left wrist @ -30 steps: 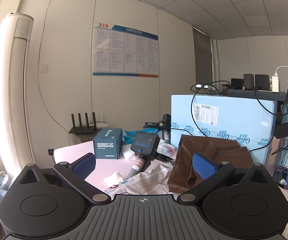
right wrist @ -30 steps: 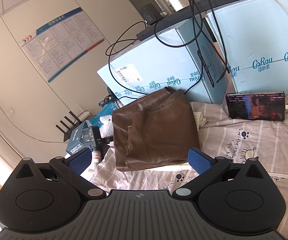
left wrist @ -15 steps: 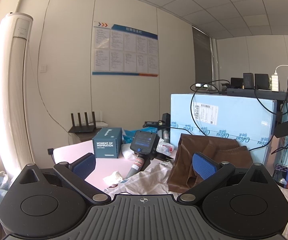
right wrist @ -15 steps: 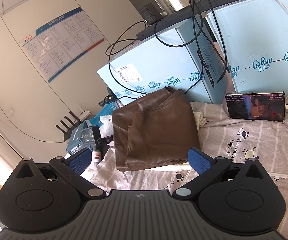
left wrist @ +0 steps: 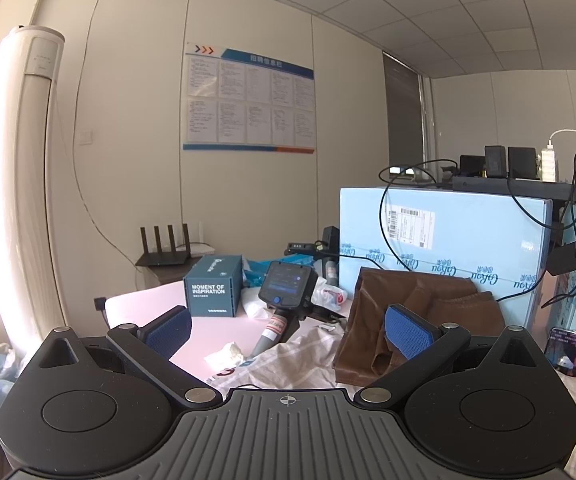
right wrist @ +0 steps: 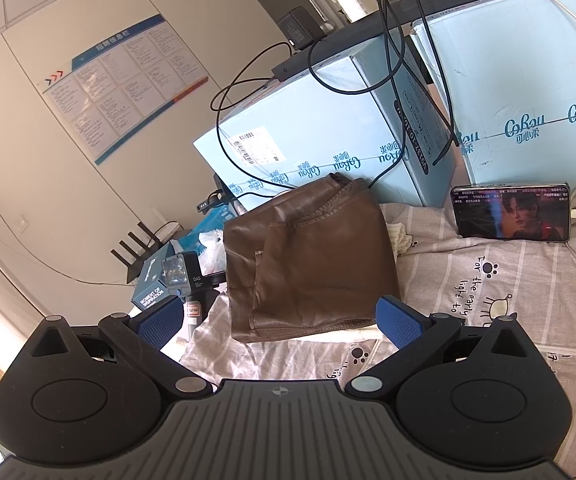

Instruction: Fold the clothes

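A brown leather-like garment (right wrist: 308,256) lies folded in a flat rectangle on the striped, cartoon-print sheet (right wrist: 488,288); it also shows in the left wrist view (left wrist: 420,312) at centre right. My right gripper (right wrist: 279,322) is open and empty, held just in front of the garment's near edge. My left gripper (left wrist: 288,332) is open and empty, held above the table's near side, left of the garment.
Light-blue cartons (right wrist: 328,128) with cables stand behind the garment. A phone (right wrist: 512,218) playing video leans against them on the right. A dark teal box (left wrist: 213,292), a handheld device (left wrist: 283,296), a router (left wrist: 167,246) and tissues lie at left.
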`<state>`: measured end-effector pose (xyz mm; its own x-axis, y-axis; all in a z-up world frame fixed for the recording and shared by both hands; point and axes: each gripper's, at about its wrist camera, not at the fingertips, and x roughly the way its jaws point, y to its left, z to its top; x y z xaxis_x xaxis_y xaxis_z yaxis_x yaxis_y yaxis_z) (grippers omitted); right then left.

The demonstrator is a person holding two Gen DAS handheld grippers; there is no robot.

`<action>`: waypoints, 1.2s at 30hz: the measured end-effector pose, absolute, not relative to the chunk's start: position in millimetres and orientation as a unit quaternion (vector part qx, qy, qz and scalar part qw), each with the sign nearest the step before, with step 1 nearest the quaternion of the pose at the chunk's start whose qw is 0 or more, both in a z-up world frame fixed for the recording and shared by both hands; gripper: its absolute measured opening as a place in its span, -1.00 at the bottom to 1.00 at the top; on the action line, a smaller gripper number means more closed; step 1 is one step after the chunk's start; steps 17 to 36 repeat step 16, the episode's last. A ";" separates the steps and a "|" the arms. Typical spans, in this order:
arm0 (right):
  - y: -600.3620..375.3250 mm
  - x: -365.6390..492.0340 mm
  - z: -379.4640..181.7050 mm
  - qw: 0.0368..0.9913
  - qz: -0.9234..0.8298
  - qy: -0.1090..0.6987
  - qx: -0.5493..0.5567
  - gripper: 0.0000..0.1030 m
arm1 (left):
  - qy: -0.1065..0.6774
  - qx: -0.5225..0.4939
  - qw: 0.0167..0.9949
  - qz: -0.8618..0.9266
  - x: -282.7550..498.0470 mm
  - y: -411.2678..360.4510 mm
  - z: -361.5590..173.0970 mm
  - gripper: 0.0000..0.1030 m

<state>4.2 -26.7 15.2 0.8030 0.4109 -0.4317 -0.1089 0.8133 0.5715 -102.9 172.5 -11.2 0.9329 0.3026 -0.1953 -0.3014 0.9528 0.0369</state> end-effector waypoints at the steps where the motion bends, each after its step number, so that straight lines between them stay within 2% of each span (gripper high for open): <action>1: -26.6 4.2 15.2 0.910 0.143 0.280 0.270 1.00 | 0.100 0.003 0.983 0.153 -103.0 172.5 -11.2 1.00; 36: -26.0 4.0 15.7 0.910 0.144 0.280 0.270 1.00 | 0.100 0.002 0.983 0.154 -103.6 173.0 -12.7 1.00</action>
